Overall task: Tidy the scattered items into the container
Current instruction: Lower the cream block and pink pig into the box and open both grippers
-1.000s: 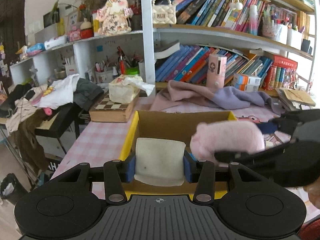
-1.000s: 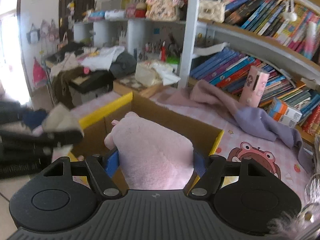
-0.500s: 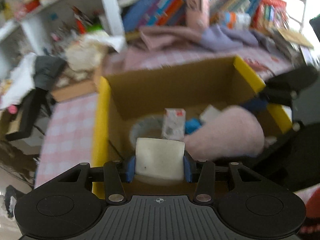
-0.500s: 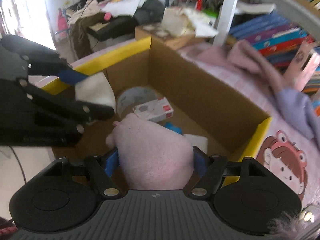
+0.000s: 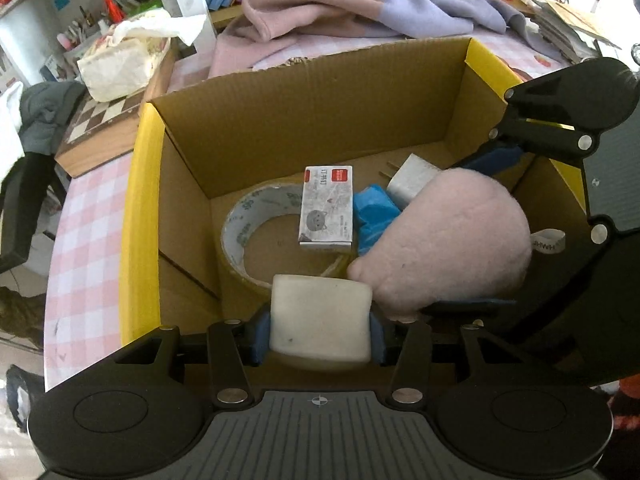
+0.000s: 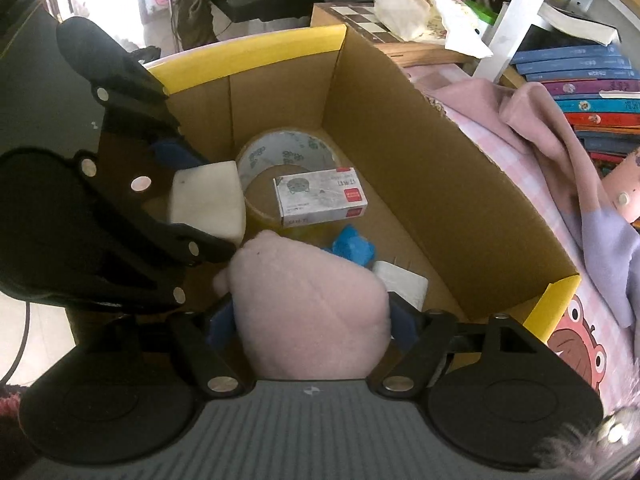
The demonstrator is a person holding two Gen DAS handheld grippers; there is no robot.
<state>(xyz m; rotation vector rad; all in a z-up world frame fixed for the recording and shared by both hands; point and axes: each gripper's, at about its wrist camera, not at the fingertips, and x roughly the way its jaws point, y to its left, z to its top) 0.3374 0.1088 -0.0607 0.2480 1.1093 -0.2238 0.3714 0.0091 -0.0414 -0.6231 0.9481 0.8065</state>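
Observation:
A cardboard box [image 5: 140, 220] with yellow rims stands open below both grippers. My left gripper [image 5: 320, 332] grips a white sponge block [image 5: 320, 320] low inside the box's near side; its jaws are easing open, with the pads touching the block. Beside it, my right gripper [image 6: 312, 320] has a pink plush toy [image 6: 308, 304] between its blue pads and its jaws are opening. On the box floor lie a tape roll [image 5: 240, 220], a small staple box [image 5: 326, 208], a crumpled blue item [image 5: 374, 212] and a white plug [image 5: 408, 180].
The box sits on a pink checked tablecloth [image 5: 88, 240]. A wooden chessboard case [image 5: 104, 128] with a tissue pack [image 5: 120, 60] on it lies behind the box on the left. A pink and lilac garment [image 5: 360, 8] is heaped at the back, below bookshelves.
Both grippers have tipped downward and sunk into the box with the sponge block and the plush toy. The views swung from the shelves to the box floor.

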